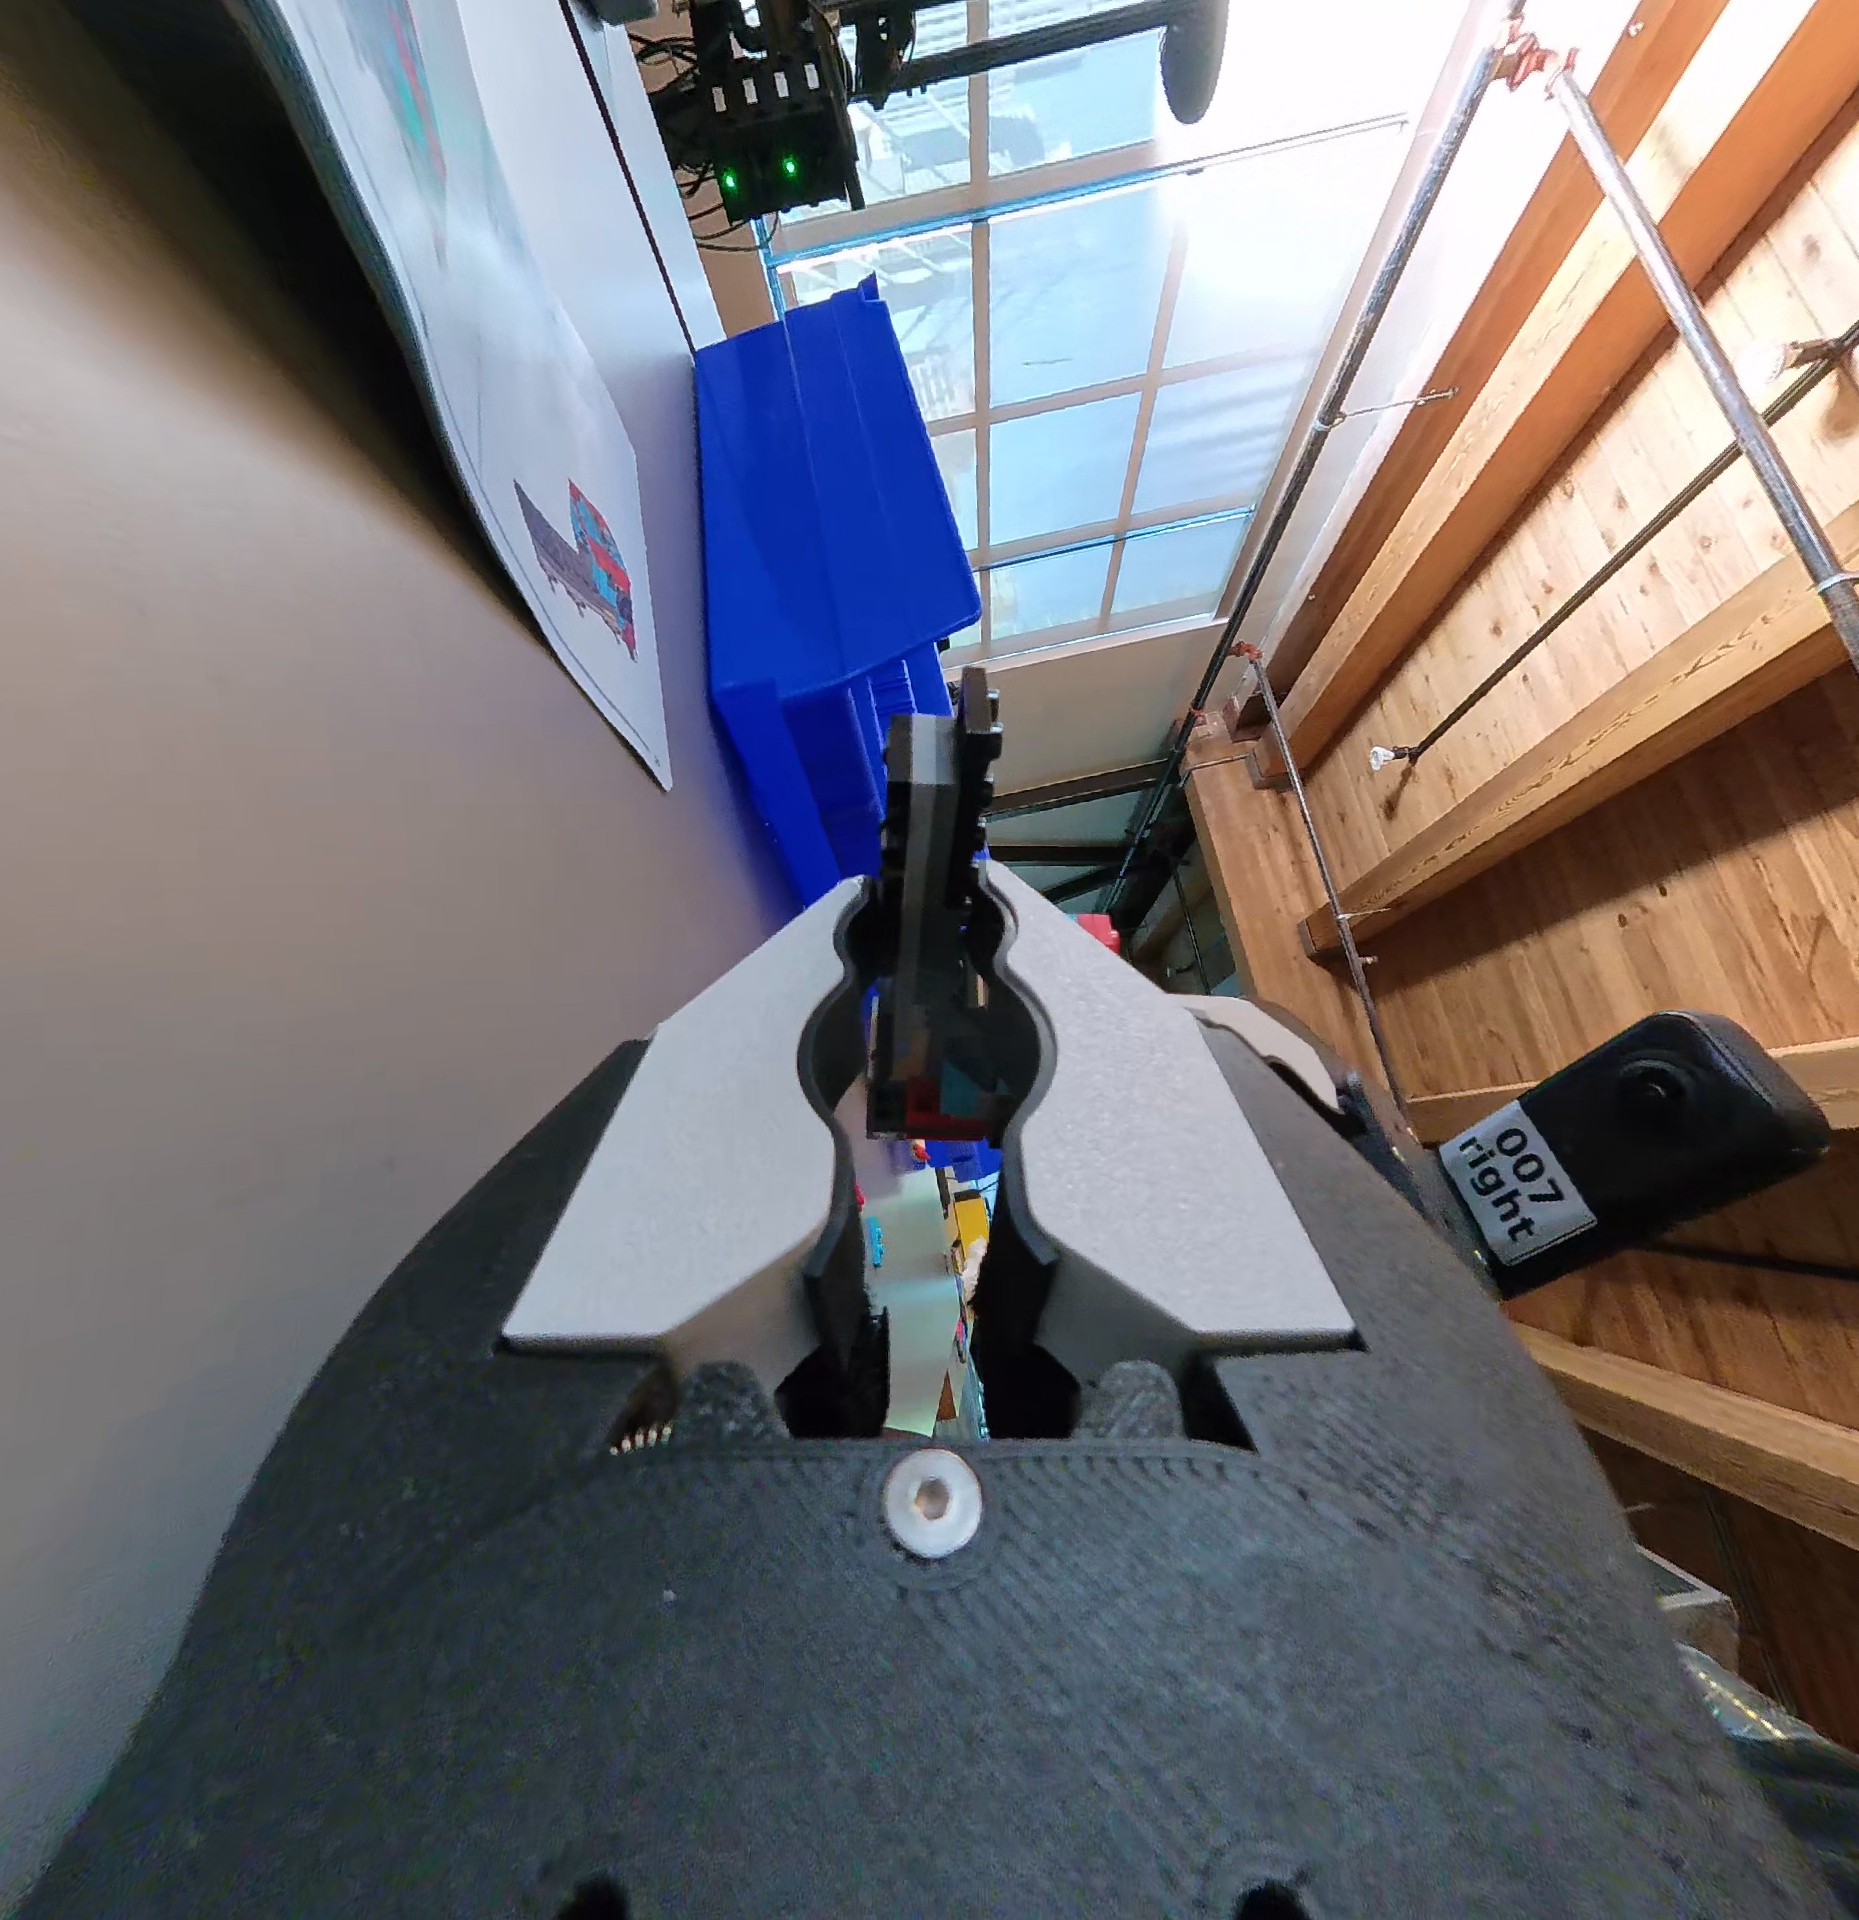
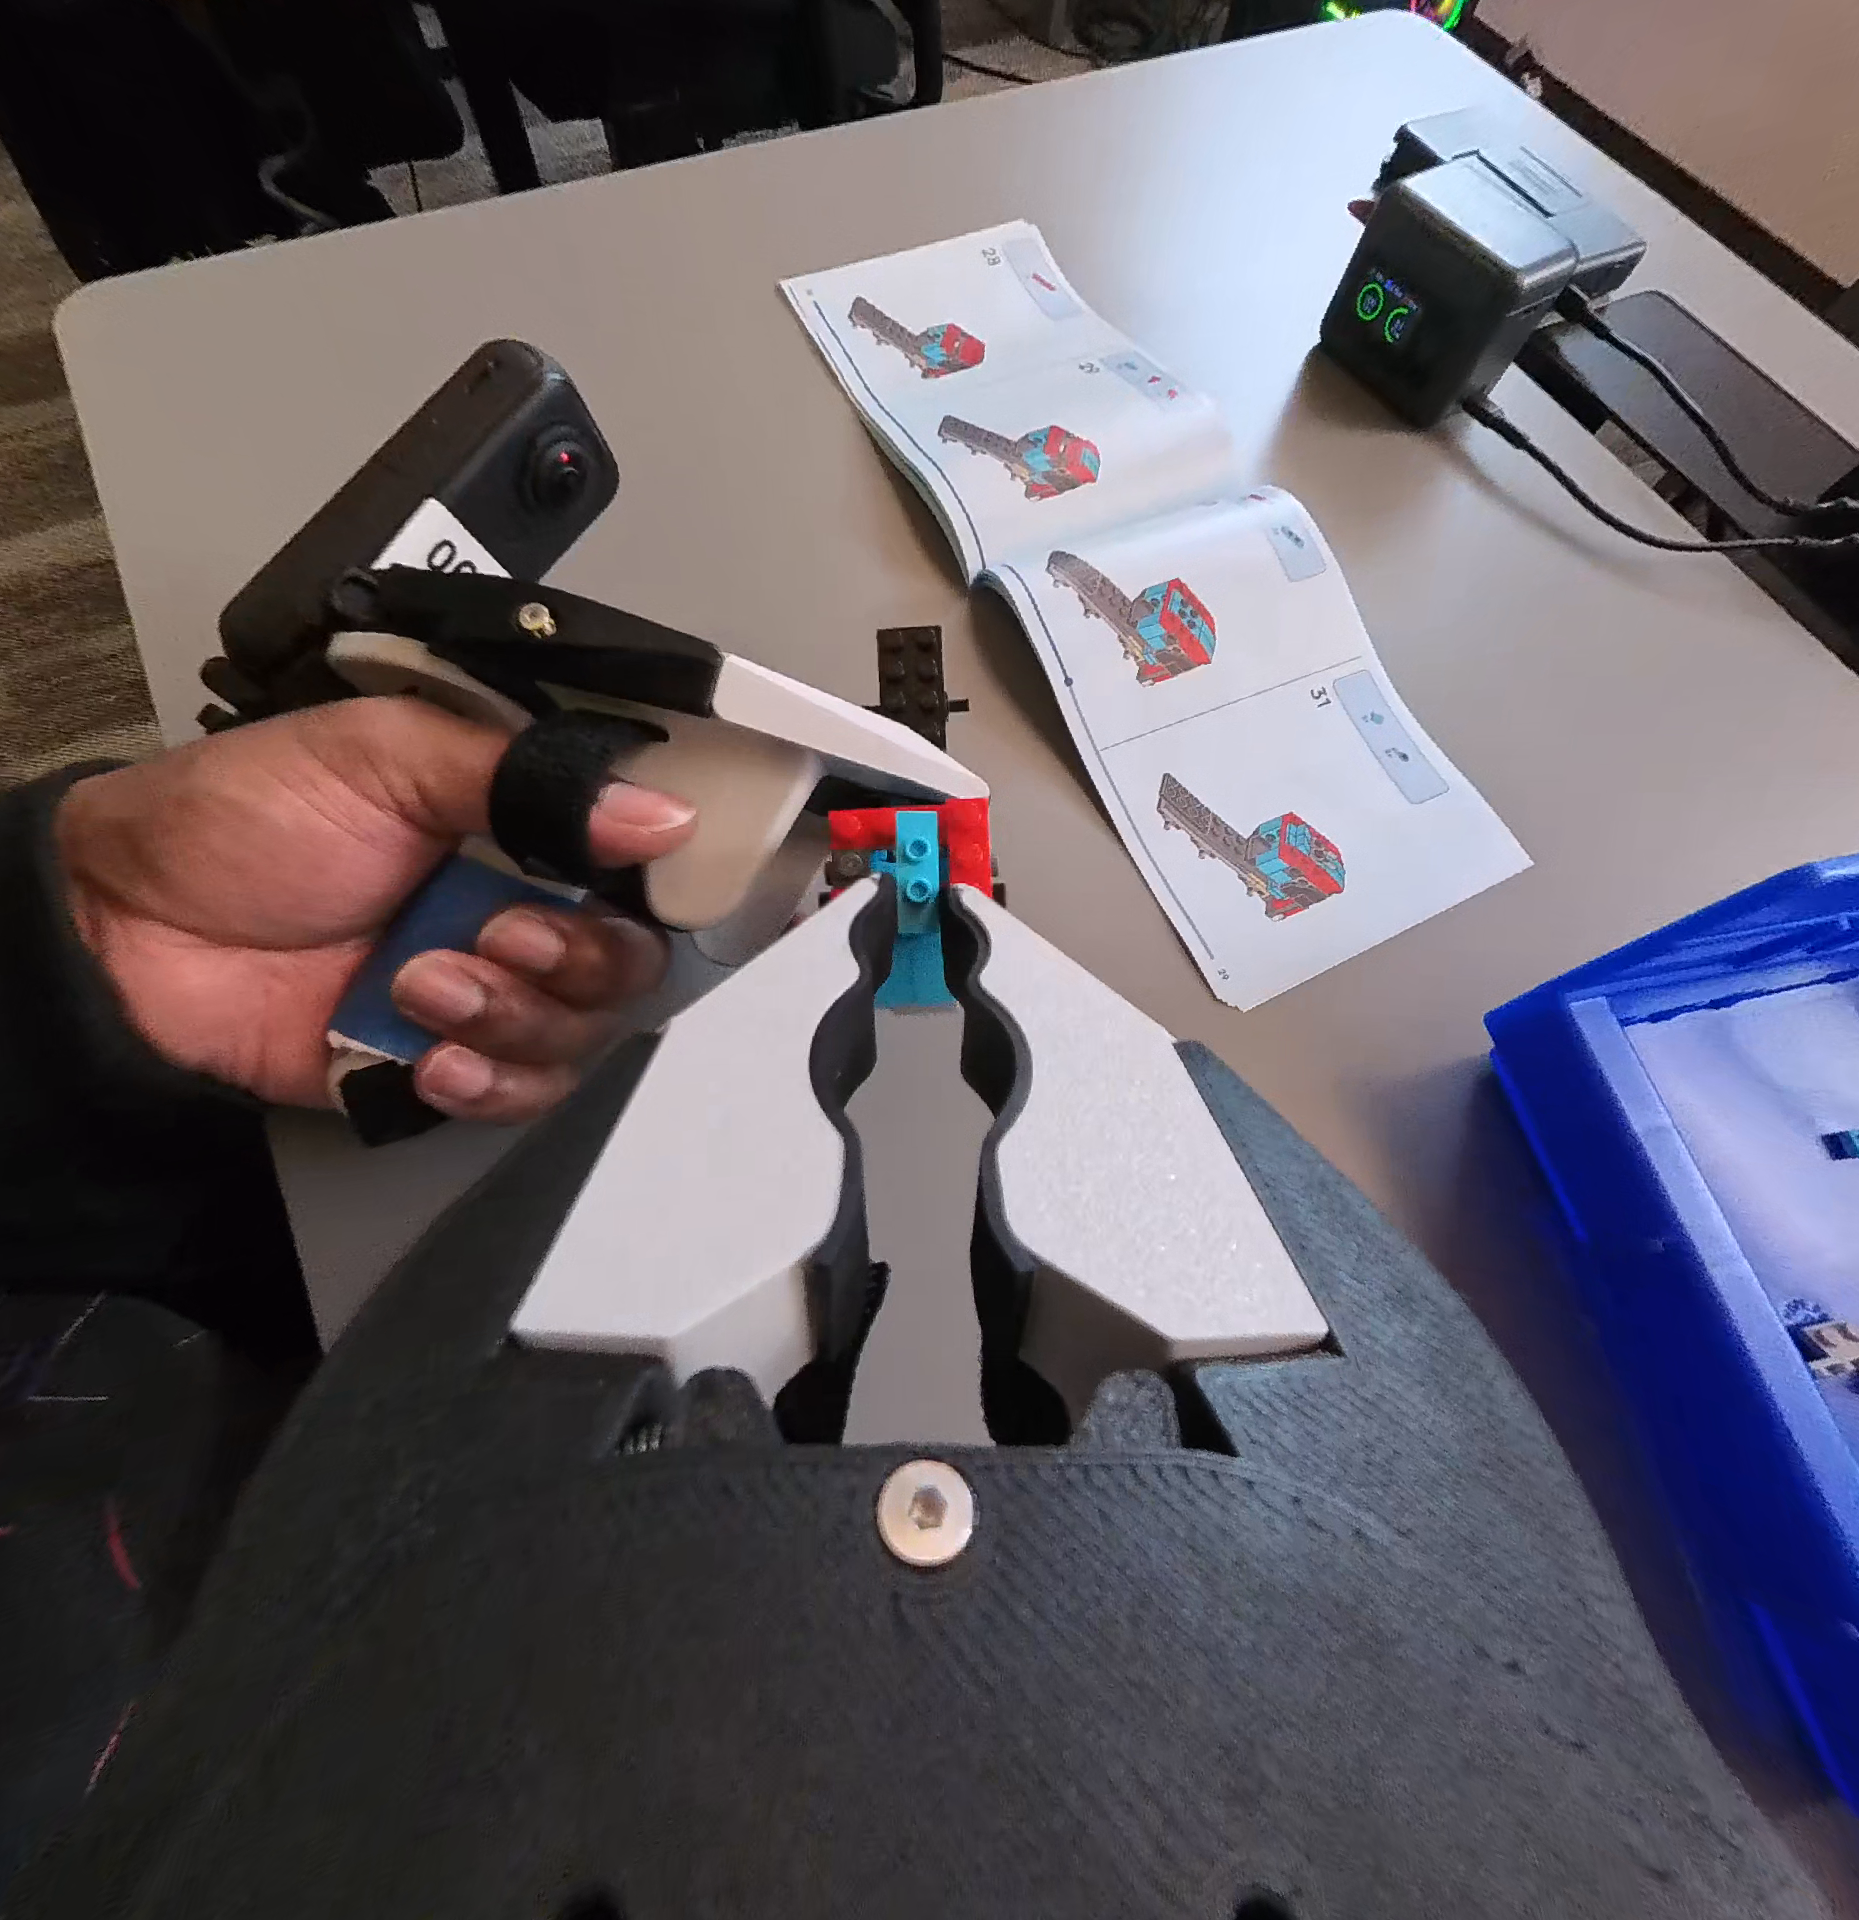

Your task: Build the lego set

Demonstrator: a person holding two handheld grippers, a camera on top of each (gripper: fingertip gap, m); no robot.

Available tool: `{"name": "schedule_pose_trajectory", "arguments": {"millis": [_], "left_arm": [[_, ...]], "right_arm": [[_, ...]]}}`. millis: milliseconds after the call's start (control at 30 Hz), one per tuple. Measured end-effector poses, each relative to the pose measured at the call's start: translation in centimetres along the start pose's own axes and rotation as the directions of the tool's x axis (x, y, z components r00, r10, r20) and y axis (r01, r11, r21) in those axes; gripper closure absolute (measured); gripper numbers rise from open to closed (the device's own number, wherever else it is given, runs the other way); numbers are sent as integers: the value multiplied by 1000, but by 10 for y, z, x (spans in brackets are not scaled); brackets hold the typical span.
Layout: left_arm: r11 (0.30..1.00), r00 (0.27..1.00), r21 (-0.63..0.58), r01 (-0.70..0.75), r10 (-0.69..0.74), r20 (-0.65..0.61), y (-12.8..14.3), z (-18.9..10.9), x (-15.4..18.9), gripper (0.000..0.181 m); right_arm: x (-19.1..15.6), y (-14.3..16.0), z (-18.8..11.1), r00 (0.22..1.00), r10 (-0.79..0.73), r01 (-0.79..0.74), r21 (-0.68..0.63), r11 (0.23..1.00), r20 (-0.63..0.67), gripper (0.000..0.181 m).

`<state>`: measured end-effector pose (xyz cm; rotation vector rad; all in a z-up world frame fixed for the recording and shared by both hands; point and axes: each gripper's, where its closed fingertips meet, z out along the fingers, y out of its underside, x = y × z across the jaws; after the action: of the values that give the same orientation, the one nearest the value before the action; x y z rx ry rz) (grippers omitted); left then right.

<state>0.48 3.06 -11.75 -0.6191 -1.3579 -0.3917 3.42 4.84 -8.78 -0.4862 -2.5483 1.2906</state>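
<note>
My left gripper (image 1: 930, 894) is shut on the lego model (image 1: 930, 821), a long dark grey chassis with a red and light blue cab at its near end. In the right wrist view the left gripper (image 2: 883, 831), held by a hand (image 2: 312, 894), holds the model's red cab (image 2: 969, 831) above the table, and the dark chassis end (image 2: 909, 665) sticks out behind. My right gripper (image 2: 917, 888) is shut on a small light blue brick (image 2: 912, 977), which touches the cab top between the red parts.
An open instruction booklet (image 2: 1143, 582) lies on the grey table (image 2: 592, 260); it also shows in the left wrist view (image 1: 582, 582). A blue parts bin (image 2: 1735, 1247) with loose pieces stands at the right. A small grey device with a lit screen (image 2: 1444, 281) and cables sit at the far right. Left tips to right tips: about 5 cm.
</note>
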Motion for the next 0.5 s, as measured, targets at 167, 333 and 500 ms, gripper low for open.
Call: {"name": "schedule_pose_trajectory", "arguments": {"millis": [167, 333, 500], "left_arm": [[1000, 1000, -1, -5, 5, 9, 1, 0, -1, 165], [1000, 1000, 2, -7, 7, 13, 0, 0, -1, 166], [1000, 1000, 7, -5, 5, 15, 0, 0, -2, 166]], "right_arm": [[2, 0, 1, 1000, -2, 2, 5, 1000, -21, 173], [3, -1, 2, 999, -1, 2, 20, 1000, -37, 171], [4, -3, -1, 999, 9, -7, 54, 999, -49, 166]]}}
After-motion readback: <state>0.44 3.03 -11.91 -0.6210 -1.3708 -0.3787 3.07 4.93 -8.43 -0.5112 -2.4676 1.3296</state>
